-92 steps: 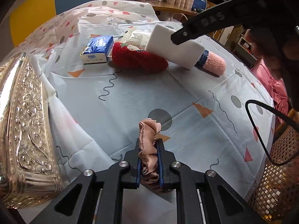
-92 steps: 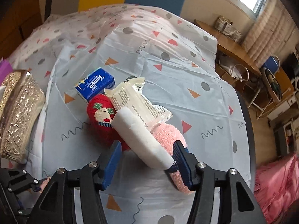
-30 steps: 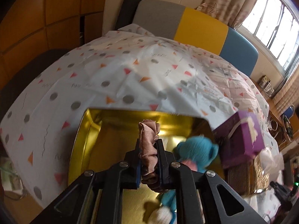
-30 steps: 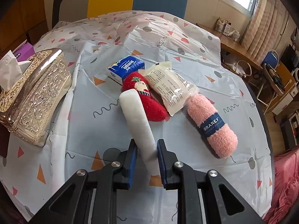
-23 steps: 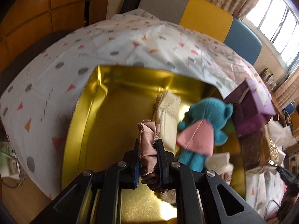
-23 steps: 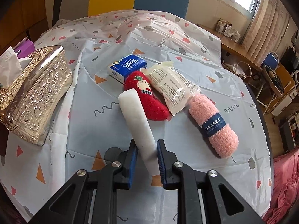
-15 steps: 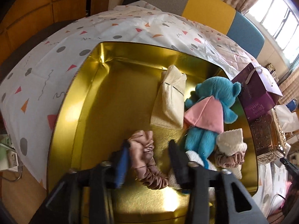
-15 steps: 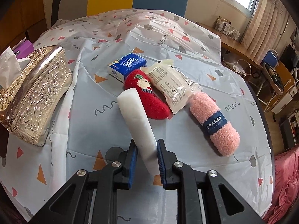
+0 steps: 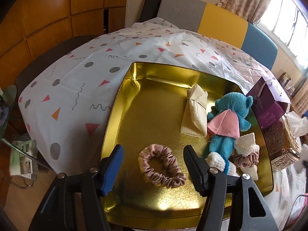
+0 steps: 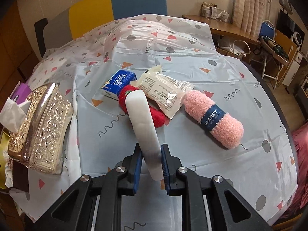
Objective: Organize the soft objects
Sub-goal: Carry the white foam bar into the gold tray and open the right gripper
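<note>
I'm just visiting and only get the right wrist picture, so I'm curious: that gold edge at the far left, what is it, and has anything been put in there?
Observer: It is a gold tray; a dusty-pink scrunchie lies flat on its floor.
Operator: Is the other gripper holding that scrunchie?
Observer: No. The left gripper is opening, its pads clear of the scrunchie on both sides.
Operator: Anything else in there?
Observer: A blue plush bear with a pink cloth, a folded cream cloth beside it, and a second scrunchie near the bear's feet.
</note>
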